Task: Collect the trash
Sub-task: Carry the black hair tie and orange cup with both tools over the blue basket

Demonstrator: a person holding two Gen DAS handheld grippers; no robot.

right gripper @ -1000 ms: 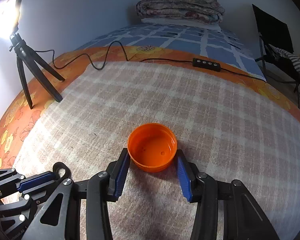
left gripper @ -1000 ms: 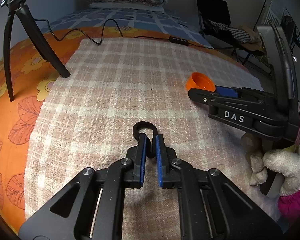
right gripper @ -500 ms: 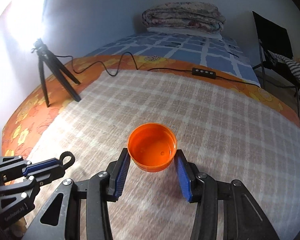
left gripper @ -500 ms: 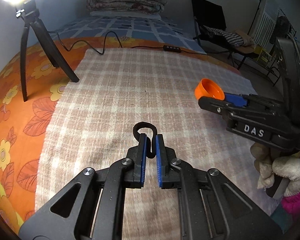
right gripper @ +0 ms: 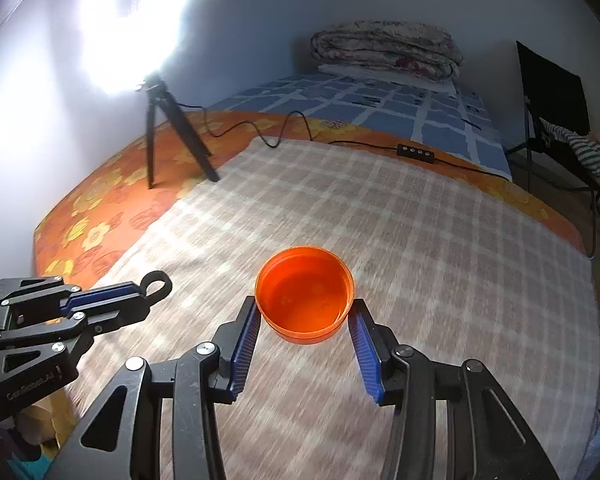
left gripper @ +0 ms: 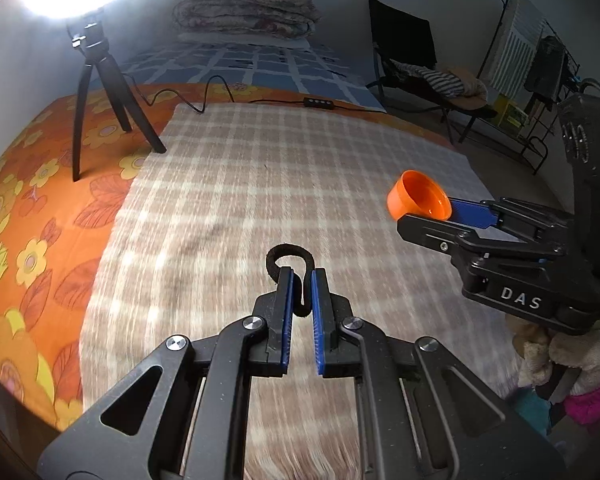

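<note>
**Grippers loaded, both items clear of the blanket**

Left gripper (left gripper: 301,276) is clamped on a black looped elastic band (left gripper: 290,264); the loop protrudes past the blue pads, jaws nearly together. Right gripper (right gripper: 304,312) grips a round orange plastic cap (right gripper: 305,300), open side up, its rim pressed between both pads. Both items sit above the beige checked blanket (left gripper: 260,184) spread over an orange floral sheet (left gripper: 28,208). A black tripod (left gripper: 100,96) stands on that sheet, lamp glaring above it.
</note>
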